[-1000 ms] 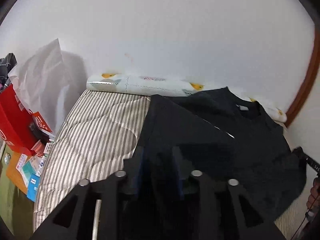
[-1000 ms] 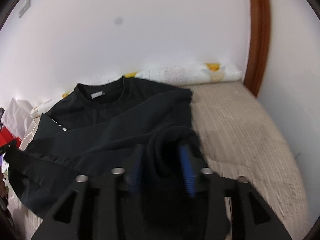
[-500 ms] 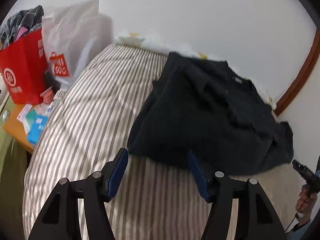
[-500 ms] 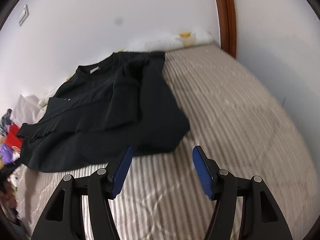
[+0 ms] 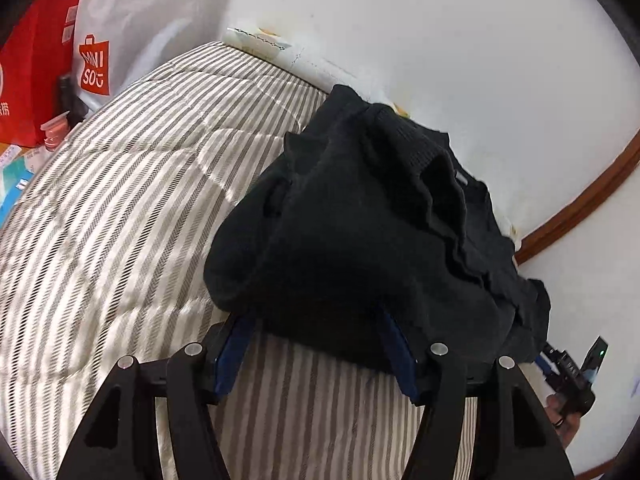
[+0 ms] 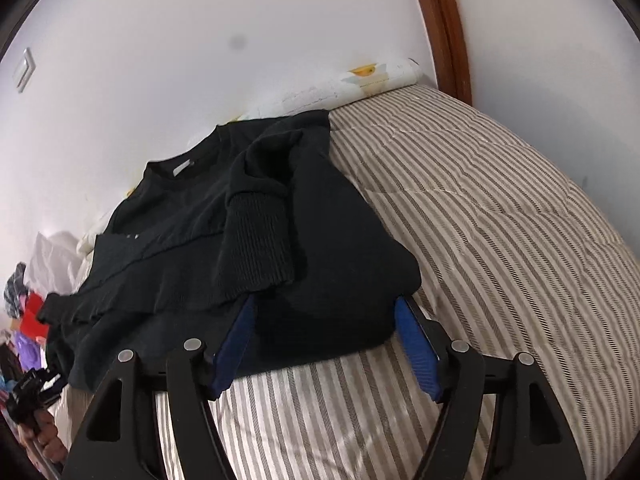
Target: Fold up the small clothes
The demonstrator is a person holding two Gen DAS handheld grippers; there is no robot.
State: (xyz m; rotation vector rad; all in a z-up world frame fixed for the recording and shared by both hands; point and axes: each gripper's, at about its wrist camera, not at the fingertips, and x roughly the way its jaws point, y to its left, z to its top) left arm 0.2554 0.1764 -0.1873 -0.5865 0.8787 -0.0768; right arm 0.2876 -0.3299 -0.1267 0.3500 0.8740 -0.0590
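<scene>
A black sweater (image 5: 360,232) lies on the striped bed, sleeves folded in over the body; it also shows in the right wrist view (image 6: 248,240), with a ribbed cuff (image 6: 256,240) on top. My left gripper (image 5: 316,320) is open, its blue pads either side of the sweater's near hem at the left corner. My right gripper (image 6: 324,316) is open, its blue pads either side of the hem at the right corner. The fingertips are partly hidden under the cloth.
The striped quilt (image 5: 120,200) covers the bed (image 6: 500,220). A pillow (image 6: 360,80) lies along the white wall. Red and white shopping bags (image 5: 92,52) stand left of the bed. A wooden door frame (image 6: 444,28) is at the right.
Both grippers let go of the sweater, pulled back open, and now have moved forward so the near hem sits between their open pads.
</scene>
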